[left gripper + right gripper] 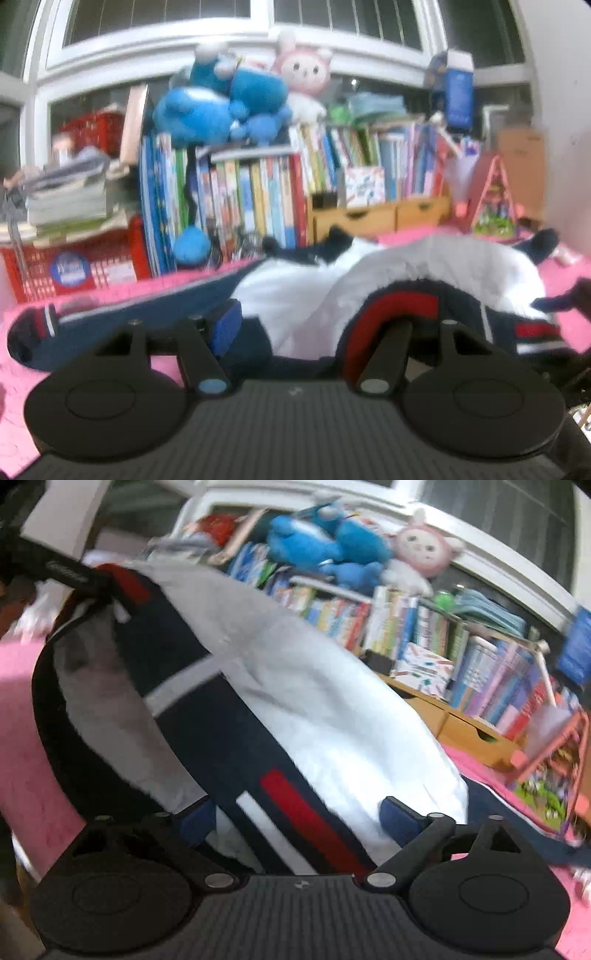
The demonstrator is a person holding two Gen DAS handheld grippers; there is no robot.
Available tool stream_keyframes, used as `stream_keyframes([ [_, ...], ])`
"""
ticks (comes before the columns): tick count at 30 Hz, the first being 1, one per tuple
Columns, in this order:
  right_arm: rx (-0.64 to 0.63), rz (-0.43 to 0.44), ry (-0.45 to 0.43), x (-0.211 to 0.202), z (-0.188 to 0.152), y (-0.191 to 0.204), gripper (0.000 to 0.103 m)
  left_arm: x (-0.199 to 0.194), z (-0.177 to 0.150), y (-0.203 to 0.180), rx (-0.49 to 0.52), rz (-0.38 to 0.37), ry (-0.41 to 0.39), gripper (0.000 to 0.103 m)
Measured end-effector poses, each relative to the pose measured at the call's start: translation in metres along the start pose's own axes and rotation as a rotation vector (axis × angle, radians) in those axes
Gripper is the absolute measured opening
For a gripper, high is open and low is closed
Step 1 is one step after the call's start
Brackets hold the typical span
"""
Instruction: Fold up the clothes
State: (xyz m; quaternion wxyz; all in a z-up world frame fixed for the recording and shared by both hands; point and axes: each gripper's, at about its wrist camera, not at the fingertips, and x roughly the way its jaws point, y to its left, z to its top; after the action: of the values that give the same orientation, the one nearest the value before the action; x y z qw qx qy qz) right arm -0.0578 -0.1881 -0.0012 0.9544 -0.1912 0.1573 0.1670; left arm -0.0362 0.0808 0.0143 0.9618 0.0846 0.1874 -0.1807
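The white fleece jacket with navy and red stripes (388,273) lies bunched on the pink blanket (561,280), near the bookshelf of colourful books (258,195). The left gripper (314,328) has its jaws wide apart around a red and navy fold. The right gripper (299,819) also has its jaws apart, with the striped cloth lying between them.

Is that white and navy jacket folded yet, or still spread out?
Partly folded: the jacket is humped, one navy sleeve still stretched out on the pink surface.

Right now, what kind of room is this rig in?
Likely a child's bedroom or playroom: blue plush toys and a pink bunny plush sit atop packed picture books, with the garment on a pink cover.
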Motion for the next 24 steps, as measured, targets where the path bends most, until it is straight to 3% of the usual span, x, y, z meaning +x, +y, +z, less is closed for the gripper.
stream_keyframes([
  [1, 0.007, -0.018, -0.024, -0.006, 0.001, -0.002, 0.078, -0.005, 0.002, 0.002, -0.004, -0.005, -0.005, 0.06],
  [3, 0.02, -0.053, -0.072, -0.017, 0.004, -0.005, 0.075, -0.016, 0.005, 0.006, -0.012, -0.014, -0.015, 0.06],
  [6, 0.017, -0.191, -0.136, -0.042, 0.008, -0.019, 0.075, -0.032, 0.01, 0.011, -0.023, -0.027, -0.03, 0.06],
  [10, 0.112, -0.312, -0.136, -0.075, 0.009, -0.059, 0.075, -0.053, 0.017, 0.019, -0.039, -0.045, -0.049, 0.062],
  [12, 0.174, -0.276, -0.116, -0.09, 0.006, -0.074, 0.071, -0.063, 0.016, 0.019, -0.031, -0.07, -0.037, 0.062],
  [13, 0.225, -0.221, -0.109, -0.097, 0.005, -0.082, 0.061, -0.065, 0.01, 0.018, -0.015, -0.101, -0.004, 0.062],
  [15, 0.356, -0.046, -0.12, -0.115, -0.001, -0.103, 0.051, -0.068, -0.003, 0.017, 0.008, -0.16, 0.066, 0.064],
  [18, 0.409, 0.094, -0.038, -0.119, -0.012, -0.121, 0.05, -0.062, -0.029, 0.014, 0.047, -0.239, 0.191, 0.068],
  [22, 0.206, 0.178, 0.265, -0.09, -0.039, -0.1, 0.05, -0.067, -0.053, 0.011, 0.106, -0.293, 0.263, 0.066],
  [24, 0.104, 0.205, 0.342, -0.086, -0.05, -0.081, 0.05, -0.075, -0.056, 0.016, 0.095, -0.329, 0.256, 0.066],
])
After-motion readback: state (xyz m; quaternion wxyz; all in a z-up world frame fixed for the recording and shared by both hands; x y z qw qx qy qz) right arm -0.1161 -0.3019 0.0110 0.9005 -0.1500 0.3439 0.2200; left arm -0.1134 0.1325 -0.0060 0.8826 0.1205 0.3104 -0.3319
